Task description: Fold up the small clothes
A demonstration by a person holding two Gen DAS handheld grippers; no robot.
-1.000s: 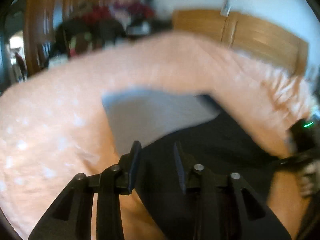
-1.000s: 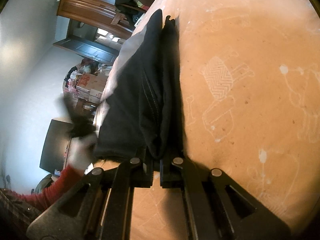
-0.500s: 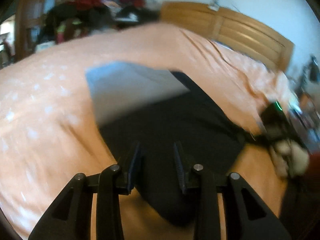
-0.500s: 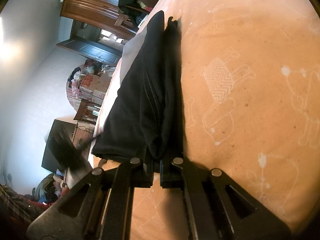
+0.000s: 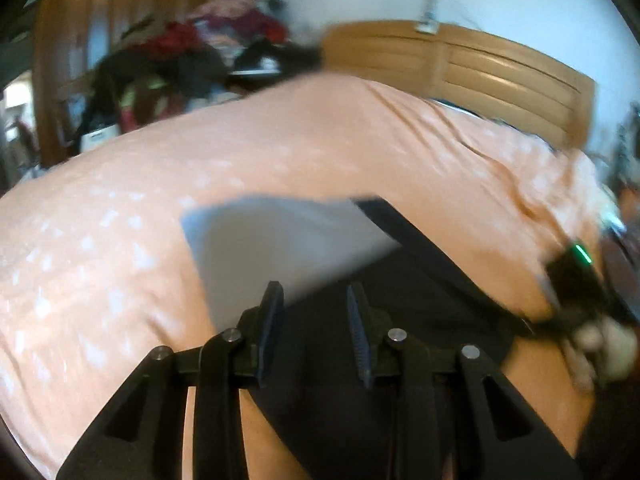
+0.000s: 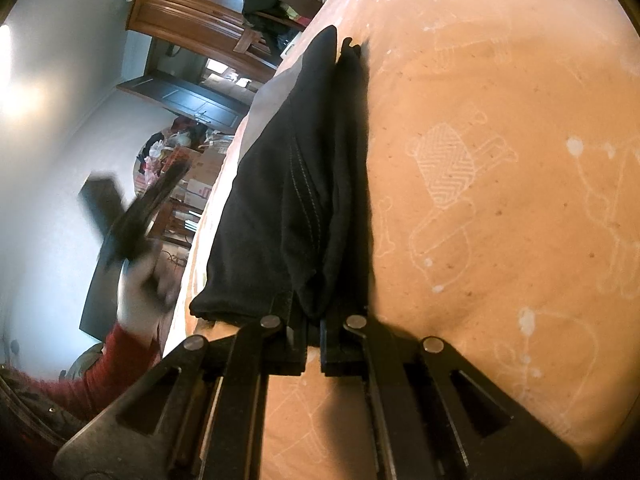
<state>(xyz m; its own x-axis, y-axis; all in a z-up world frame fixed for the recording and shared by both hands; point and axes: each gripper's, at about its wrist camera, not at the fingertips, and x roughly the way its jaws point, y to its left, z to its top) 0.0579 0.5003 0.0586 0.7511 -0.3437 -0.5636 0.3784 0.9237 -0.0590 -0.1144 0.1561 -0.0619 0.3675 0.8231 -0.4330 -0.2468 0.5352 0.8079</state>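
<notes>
Mid-fold: right gripper (image 6: 313,338) jaws clamp the black fabric garment (image 6: 288,200) on the peach patterned bedsheet (image 6: 500,160). Left gripper (image 5: 314,330) jaws open, empty; next, grab the free hem at 12 o'clock.

- The garment (image 5: 400,300) lies on the bed (image 5: 120,220), with the sheet (image 5: 280,240) lying on its far left part.
- The left gripper (image 5: 316,320) hangs above the garment's near edge, jaws apart.
- The right gripper (image 6: 313,344) sits at the garment's right corner, jaws closed on the cloth.
- The headboard (image 5: 480,72) stands at the far right, a clutter pile (image 5: 192,60) beyond the bed at far left.
</notes>
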